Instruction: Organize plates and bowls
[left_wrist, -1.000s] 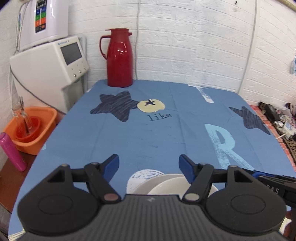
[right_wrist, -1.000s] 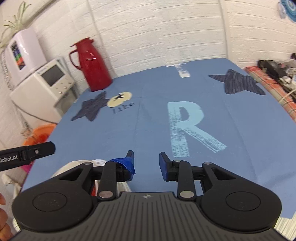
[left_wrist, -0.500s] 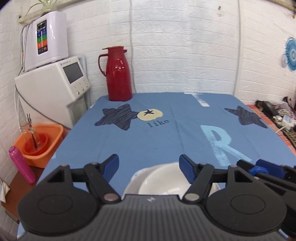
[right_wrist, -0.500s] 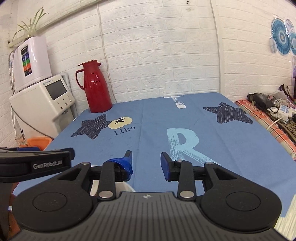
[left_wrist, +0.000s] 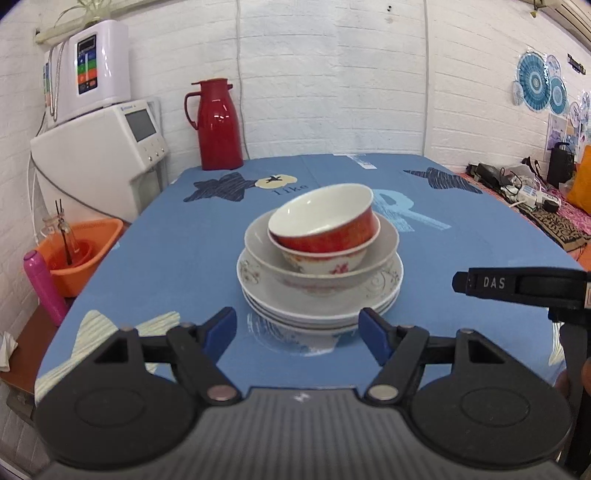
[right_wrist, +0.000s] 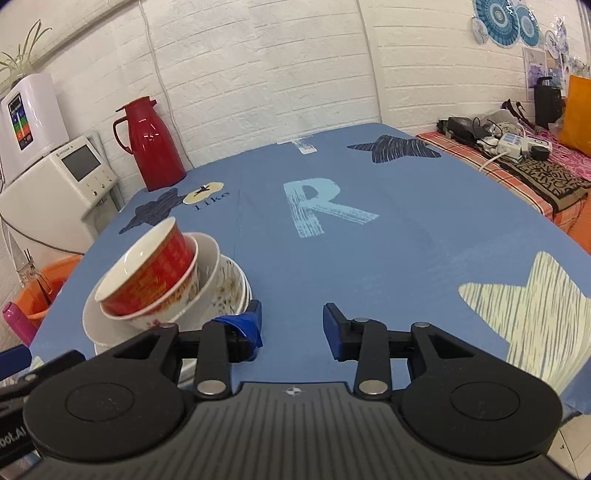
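A stack of dishes stands on the blue tablecloth (left_wrist: 192, 258) near its front edge. A red bowl (left_wrist: 325, 221) sits tilted on top, inside a white bowl with red flowers (left_wrist: 325, 260), in a wide grey bowl (left_wrist: 258, 243), on several patterned plates (left_wrist: 384, 284). The red bowl (right_wrist: 147, 266) and the plates (right_wrist: 232, 284) also show in the right wrist view. My left gripper (left_wrist: 297, 332) is open and empty, just in front of the stack. My right gripper (right_wrist: 291, 325) is open and empty, to the right of the stack.
A red thermos (left_wrist: 218, 125) stands at the table's far left corner. A white appliance (left_wrist: 99, 162) and an orange basin (left_wrist: 81, 251) are left of the table, with a pink bottle (left_wrist: 42, 284). Cluttered items (right_wrist: 517, 144) lie on a surface to the right.
Both grippers have pulled back and lowered, so the whole stack now shows in front of the left gripper. Both stay open and empty.
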